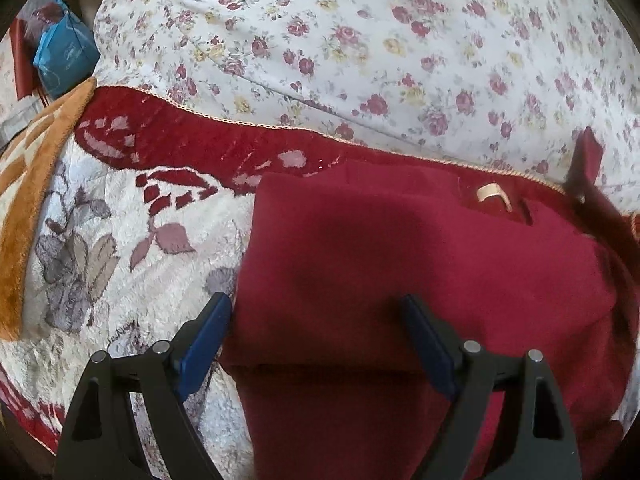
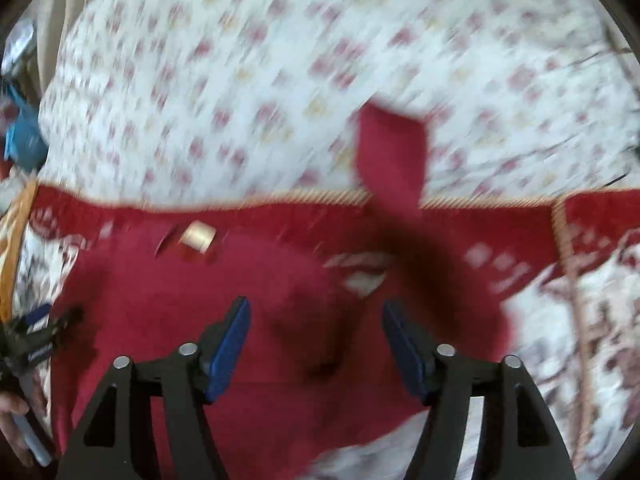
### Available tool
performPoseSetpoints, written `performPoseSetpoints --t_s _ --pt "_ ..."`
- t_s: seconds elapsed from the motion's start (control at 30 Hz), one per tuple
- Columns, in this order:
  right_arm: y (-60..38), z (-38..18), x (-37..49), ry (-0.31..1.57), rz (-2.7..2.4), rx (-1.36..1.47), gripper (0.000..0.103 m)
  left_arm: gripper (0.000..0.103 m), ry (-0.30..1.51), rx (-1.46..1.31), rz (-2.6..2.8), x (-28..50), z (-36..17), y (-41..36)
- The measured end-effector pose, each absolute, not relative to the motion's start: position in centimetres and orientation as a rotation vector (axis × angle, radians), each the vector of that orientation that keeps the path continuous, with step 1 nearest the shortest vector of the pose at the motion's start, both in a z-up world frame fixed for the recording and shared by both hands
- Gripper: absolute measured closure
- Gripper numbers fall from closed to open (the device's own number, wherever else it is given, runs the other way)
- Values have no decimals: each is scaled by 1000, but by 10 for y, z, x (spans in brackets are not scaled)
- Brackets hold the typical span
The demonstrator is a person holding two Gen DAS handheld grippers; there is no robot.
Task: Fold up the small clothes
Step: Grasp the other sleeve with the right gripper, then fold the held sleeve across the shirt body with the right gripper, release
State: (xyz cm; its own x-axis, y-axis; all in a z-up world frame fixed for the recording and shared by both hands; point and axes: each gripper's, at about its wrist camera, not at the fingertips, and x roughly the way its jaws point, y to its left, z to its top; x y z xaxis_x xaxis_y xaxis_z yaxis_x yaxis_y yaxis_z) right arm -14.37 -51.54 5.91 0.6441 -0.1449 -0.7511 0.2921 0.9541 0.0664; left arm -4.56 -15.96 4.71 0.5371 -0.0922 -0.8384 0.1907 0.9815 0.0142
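A dark red garment [image 1: 400,264] lies on a plush floral blanket [image 1: 120,248], with a tan label [image 1: 494,194] near its far edge. My left gripper [image 1: 316,316] is open, low over the garment's left edge, holding nothing. In the blurred right wrist view the same garment [image 2: 200,304] lies below my right gripper [image 2: 316,320], which is open and empty. A red sleeve or flap [image 2: 394,148] sticks up beyond it. The left gripper [image 2: 36,336] shows at the left edge there.
A white rose-print bedcover [image 1: 360,40] bulges behind the blanket. An orange blanket edge [image 1: 24,208] lies at the left. A blue bag [image 1: 64,56] sits at the far left. The blanket's red border with gold trim [image 2: 500,208] runs across the back.
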Motion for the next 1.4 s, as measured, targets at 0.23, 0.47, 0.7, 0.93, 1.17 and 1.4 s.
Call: performPoseSetpoints --t_s 0.23,0.47,0.7,0.93,1.17,1.4 --pt "-533 40 -101 891 -257 84 14 17 999 85 -160 -43 46 -158" --pt "-543 5 -18 958 -358 -67 16 17 1011 90 -174 -37 44 -159" --pt "-576 8 -16 1009 -288 58 93 17 999 65 -153 -29 51 -149" --pt "-538 99 -80 884 260 329 93 17 932 -11 -131 -34 77 -128" --pt "-404 131 -99 915 777 170 93 17 883 -137 -68 -32 96 -84" --pt "-324 25 -22 1167 662 -16 91 17 888 -170 -40 -21 91 -70"
